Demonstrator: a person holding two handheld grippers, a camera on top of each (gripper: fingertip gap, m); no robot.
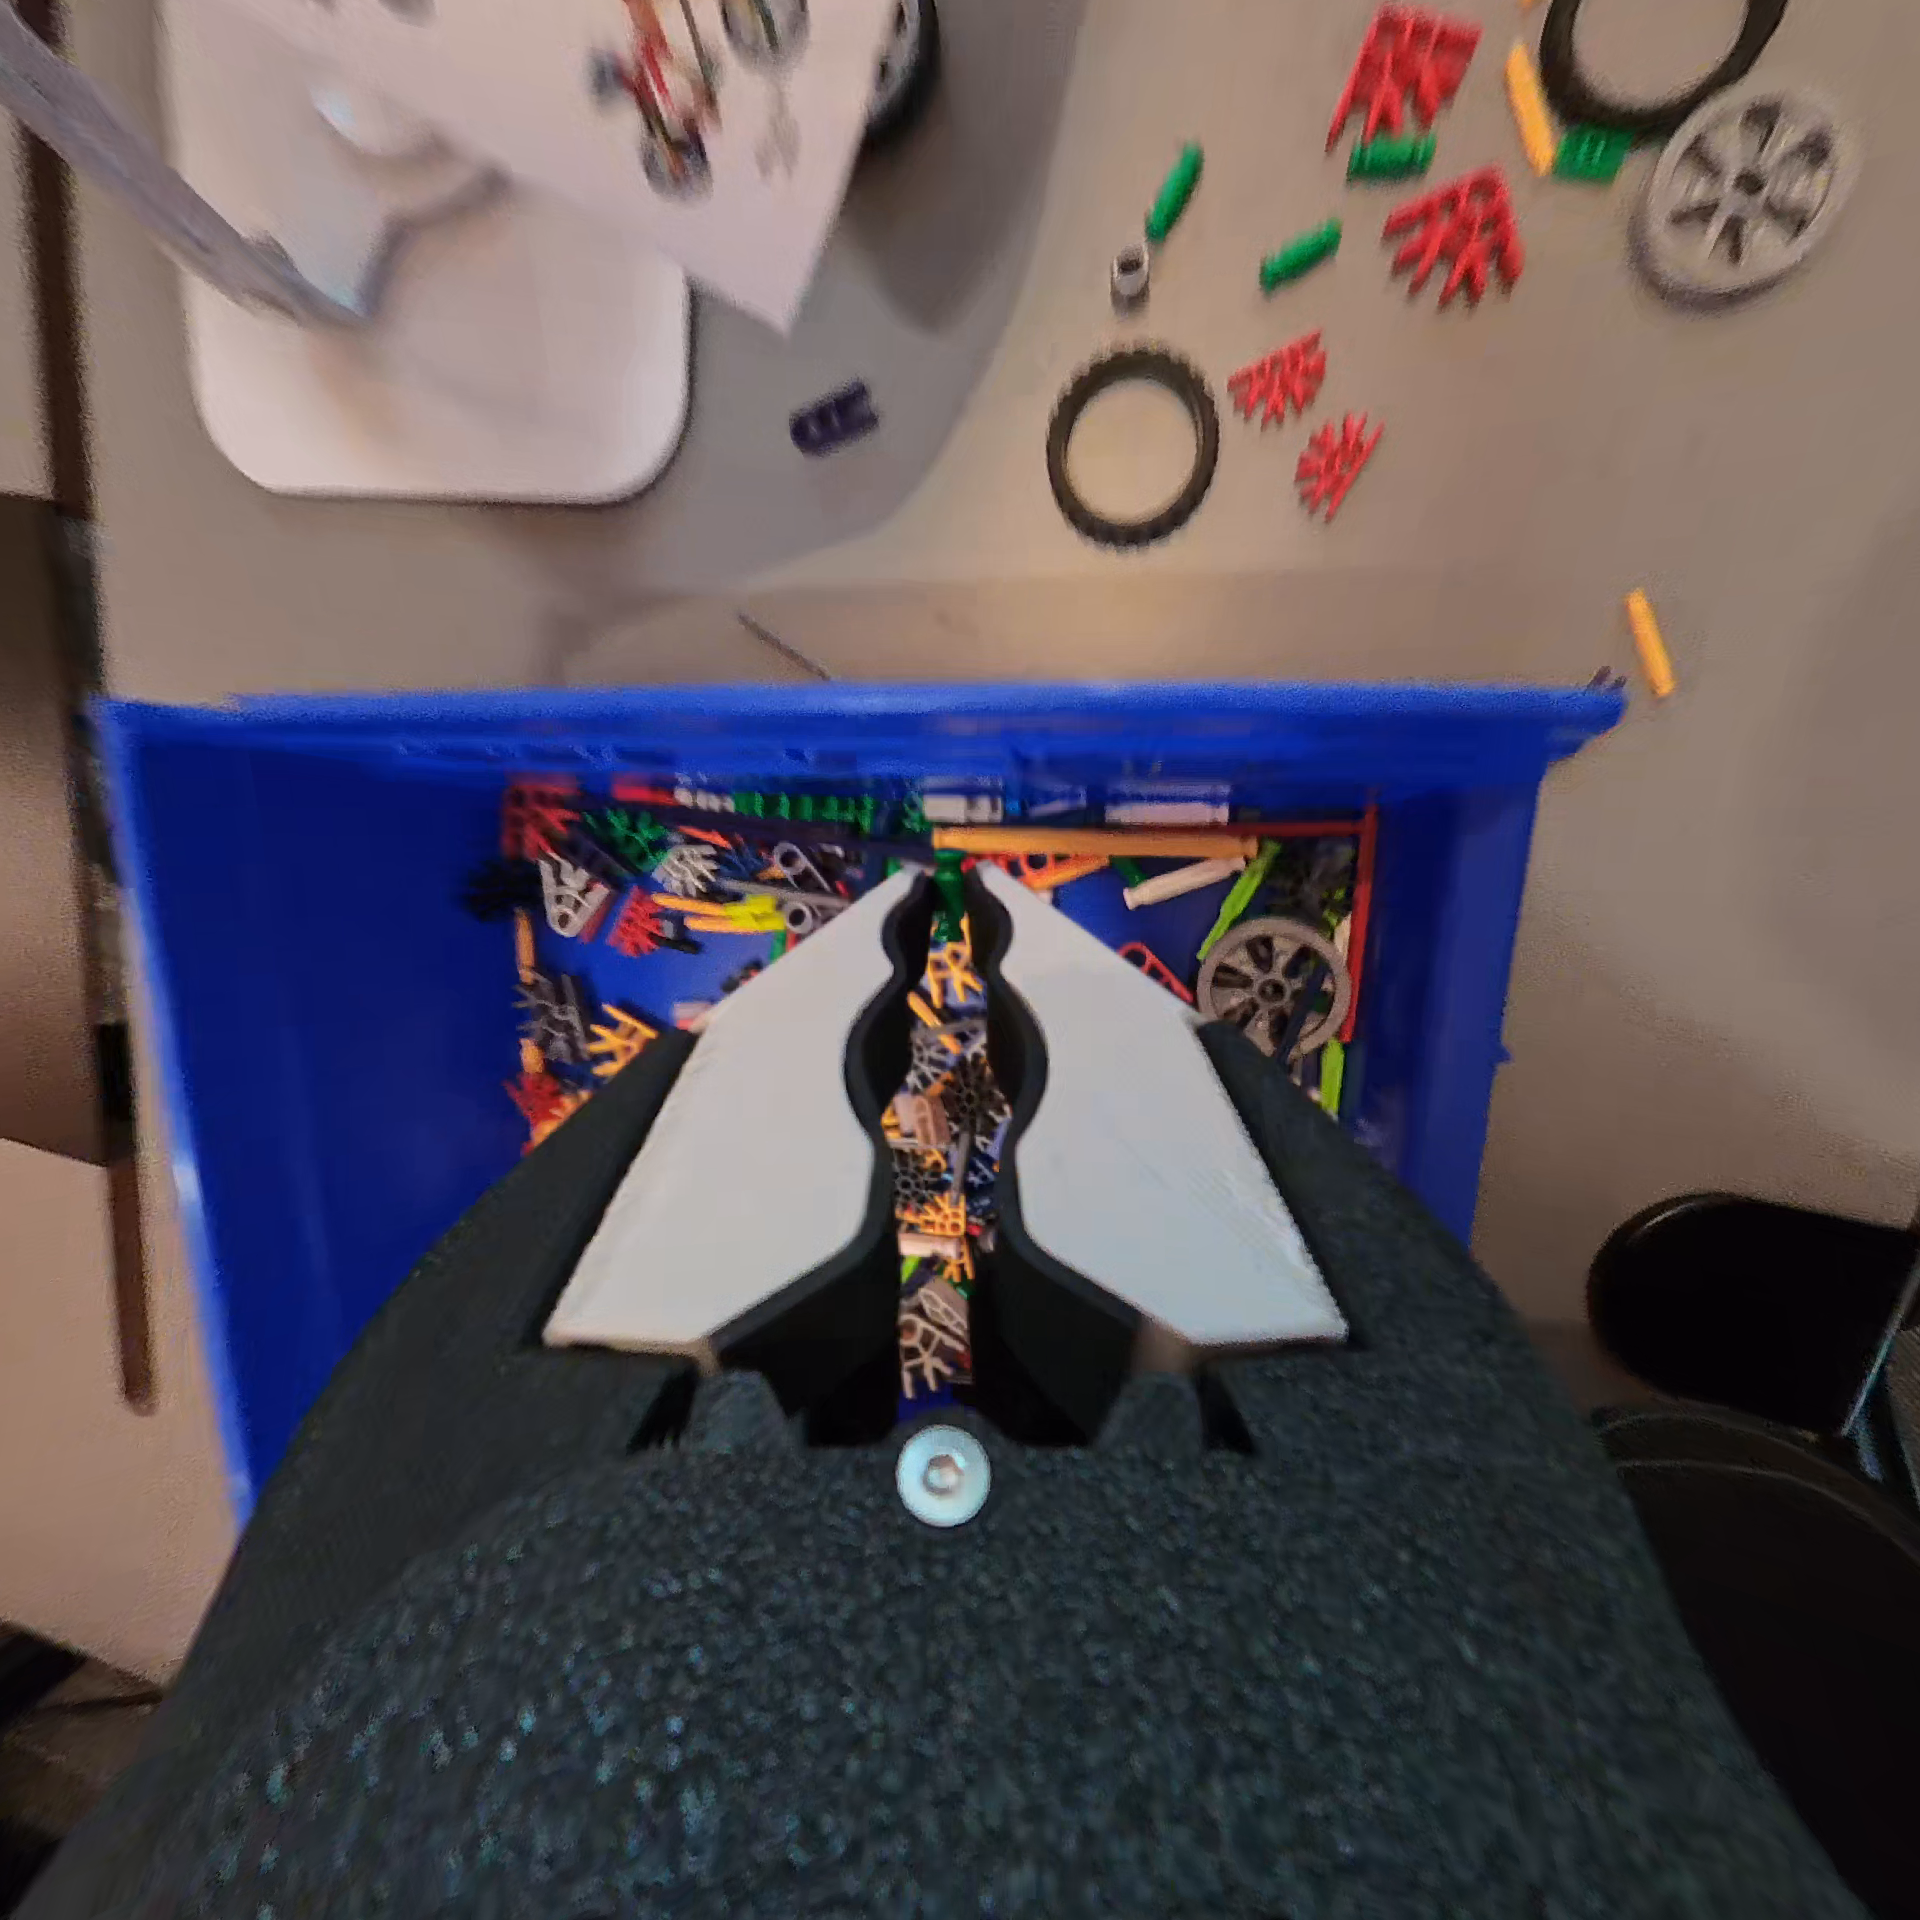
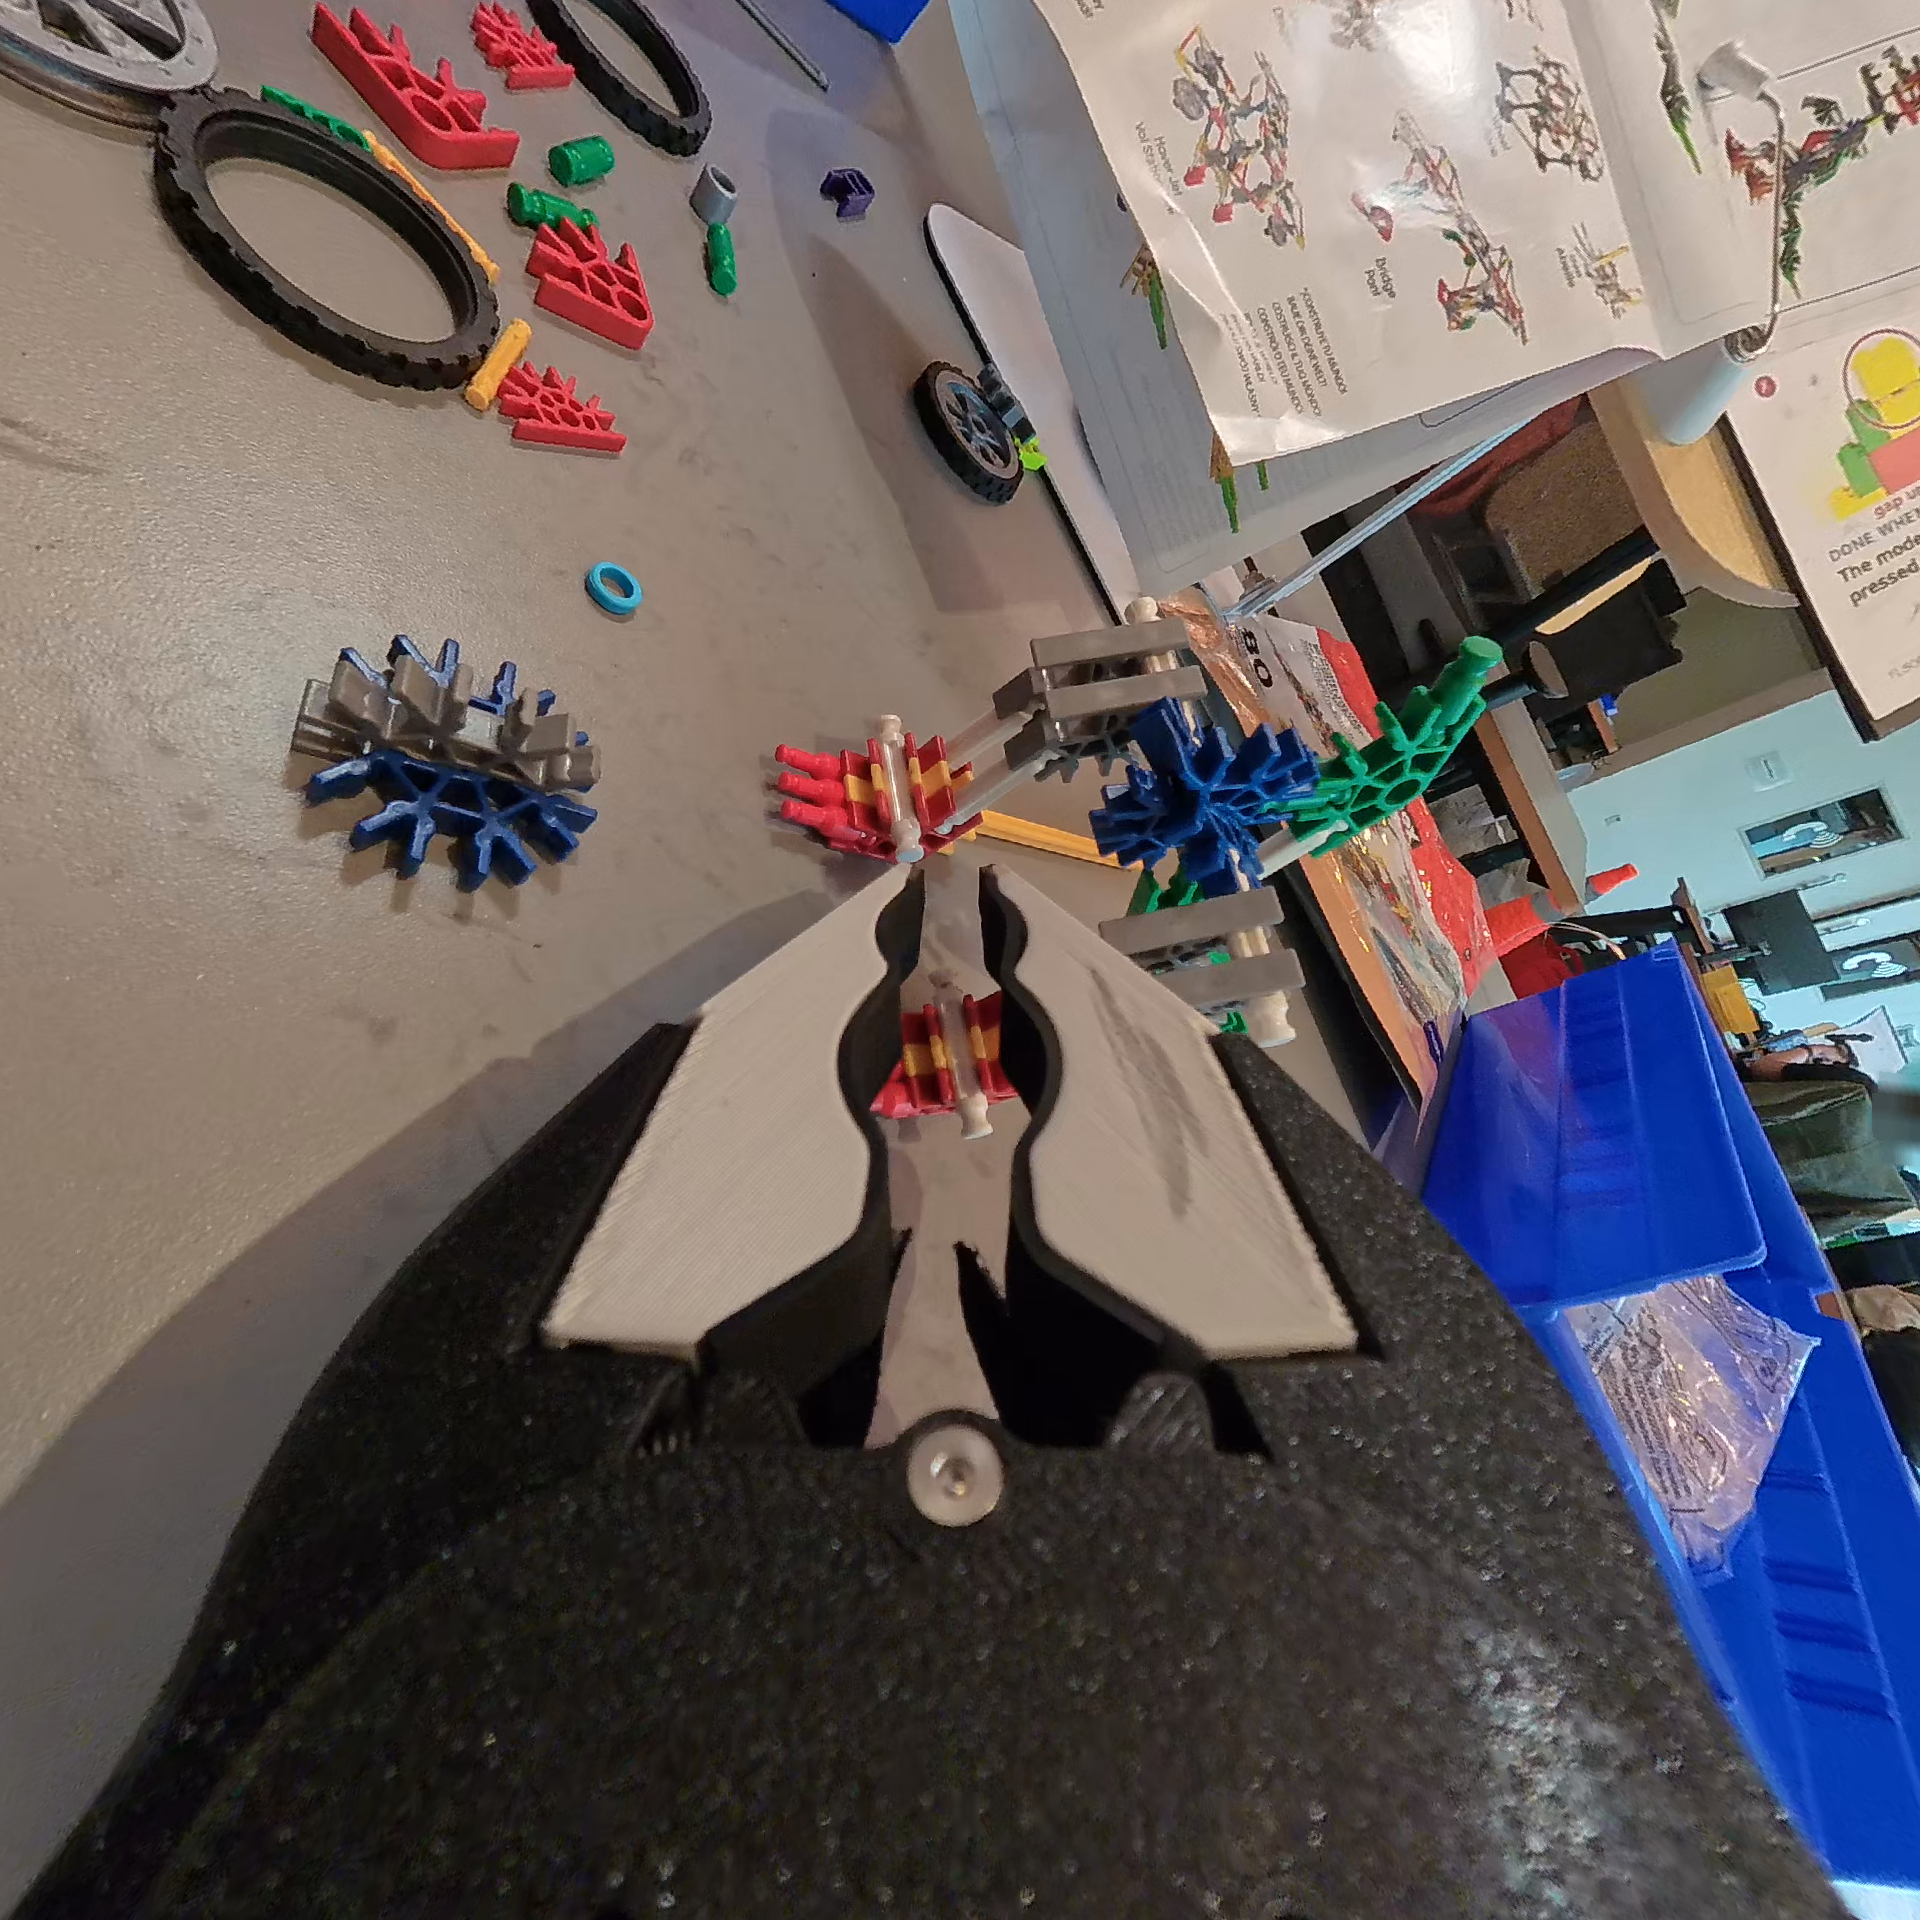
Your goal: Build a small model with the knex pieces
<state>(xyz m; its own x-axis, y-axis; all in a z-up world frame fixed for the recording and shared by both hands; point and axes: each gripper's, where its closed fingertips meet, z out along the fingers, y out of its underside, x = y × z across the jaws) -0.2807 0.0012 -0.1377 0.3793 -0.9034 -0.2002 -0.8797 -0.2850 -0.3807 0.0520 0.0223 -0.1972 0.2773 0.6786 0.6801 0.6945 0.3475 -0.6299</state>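
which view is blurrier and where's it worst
Left wrist view is blurrier: motion smear across the paper sheet, red connectors and blue bin rim. Right wrist view is mostly sharp, with wide-angle bending at the edges and slight softness on the instruction sheets.

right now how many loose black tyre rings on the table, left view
2. One black tyre ring lies beyond the blue bin; the other at the top right edge, beside the grey wheel. More may hide inside.

Grey table (image 1: pixel 1351 582): blue bin (image 1: pixel 312 935), black tyre rings (image 1: pixel 1132 447), red connectors (image 1: pixel 1455 234).
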